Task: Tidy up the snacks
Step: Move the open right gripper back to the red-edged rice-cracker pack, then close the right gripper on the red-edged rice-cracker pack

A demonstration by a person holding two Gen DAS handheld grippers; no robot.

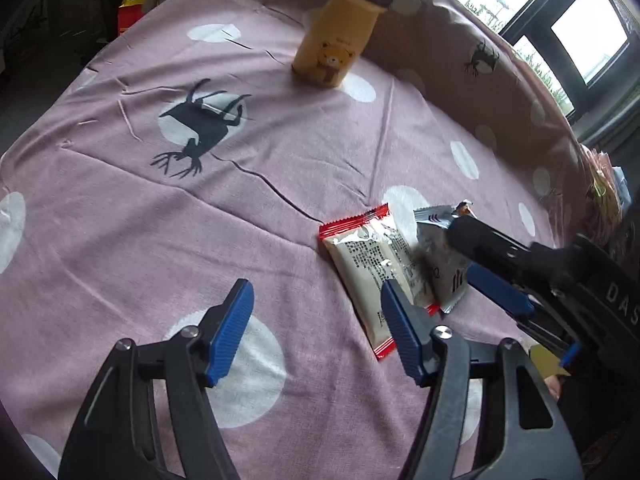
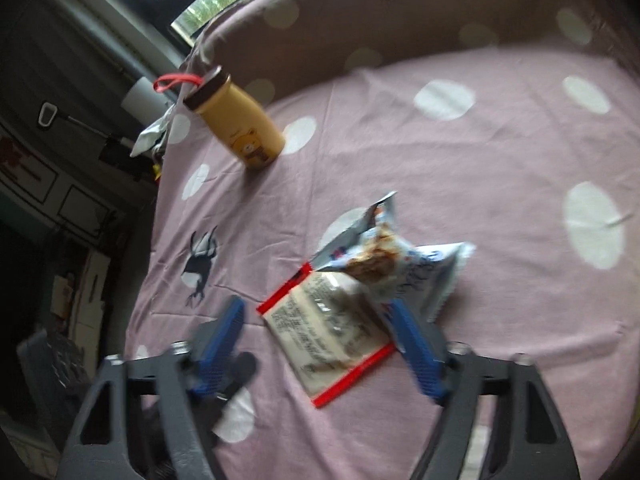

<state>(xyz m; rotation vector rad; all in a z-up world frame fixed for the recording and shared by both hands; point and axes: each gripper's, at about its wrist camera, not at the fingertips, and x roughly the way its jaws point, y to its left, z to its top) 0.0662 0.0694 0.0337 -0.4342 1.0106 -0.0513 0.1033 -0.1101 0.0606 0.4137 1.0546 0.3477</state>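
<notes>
A mauve cotton tablecloth (image 1: 120, 240), creased and printed with white discs and a black deer silhouette (image 1: 200, 124), covers the surface.

In the left wrist view, two snack packets lie side by side at about four o'clock from the centre. The red-edged packet (image 1: 372, 268) is a flat, glossy rectangle of cream foil with crimped red seals at both ends and fine black print on its back. Touching its right side lies the silver packet (image 1: 440, 264), crinkled foil with a serrated end.

The left gripper (image 1: 318, 316) hangs above the cloth with its jaws spread. Its ribbed blue pads (image 1: 234, 332) grip nothing, and the right pad overlaps the near end of the red-edged packet in the picture. Whether it touches cannot be told.

The right gripper (image 1: 468, 256) reaches in from three o'clock, its black finger lying across the silver packet.

In the right wrist view, blurred, the right gripper (image 2: 320, 328) has its jaws apart. The red-edged packet (image 2: 324, 328) lies between them, and the silver packet (image 2: 384, 256) sits just beyond at one o'clock. The pads do not appear to press either packet.

A smooth, yellow cylindrical bottle (image 1: 332, 44) with a bear picture, a dark lid and a red loop stands upright at twelve o'clock, well apart from the packets.
</notes>
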